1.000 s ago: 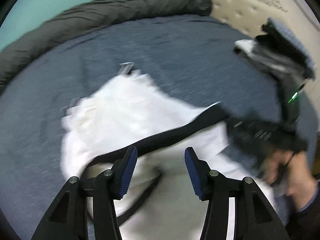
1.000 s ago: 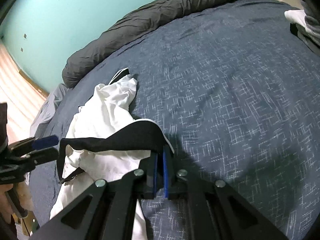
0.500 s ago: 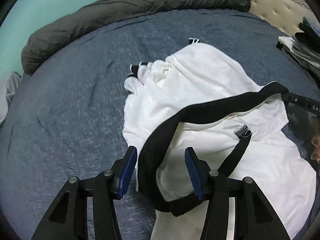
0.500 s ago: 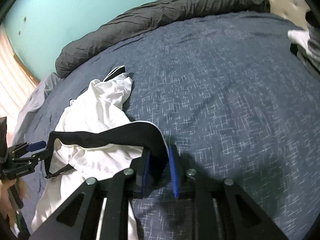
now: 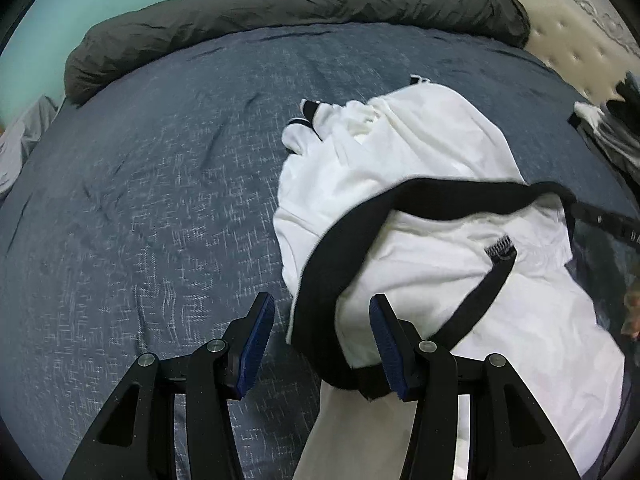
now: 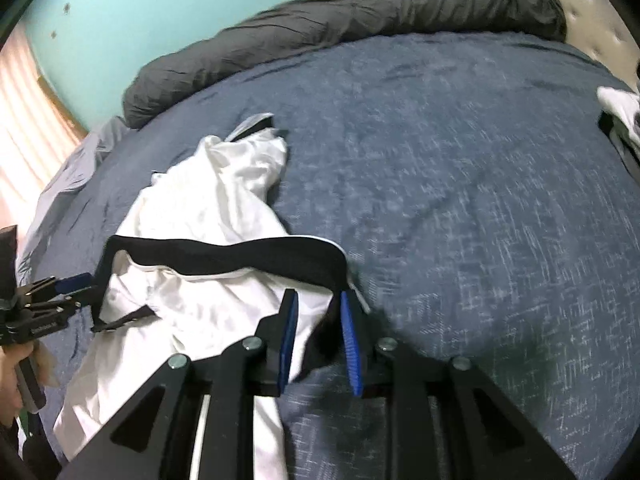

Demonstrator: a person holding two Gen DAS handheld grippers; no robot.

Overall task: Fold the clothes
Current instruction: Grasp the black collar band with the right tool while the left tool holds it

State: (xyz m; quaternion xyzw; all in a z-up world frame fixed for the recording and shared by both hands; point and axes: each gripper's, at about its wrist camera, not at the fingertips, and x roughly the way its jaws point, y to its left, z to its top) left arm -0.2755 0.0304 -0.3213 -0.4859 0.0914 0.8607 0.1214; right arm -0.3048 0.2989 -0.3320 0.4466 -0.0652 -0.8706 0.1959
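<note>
Since the earlier frame the right gripper point(image 6: 318, 336) has let its clamped jaws part, and the garment's black waistband point(image 6: 240, 256) sits loose between them. Left of the crumpled white garment with black trim point(image 5: 420, 216), on the speckled navy bedspread point(image 5: 160, 200), the left gripper point(image 5: 320, 344) hovers released, holding nothing. A rolled grey duvet point(image 5: 280, 4) lies beyond the garment.

Clothes pile point(image 5: 608, 128) (dark and white) cut off at right edge
</note>
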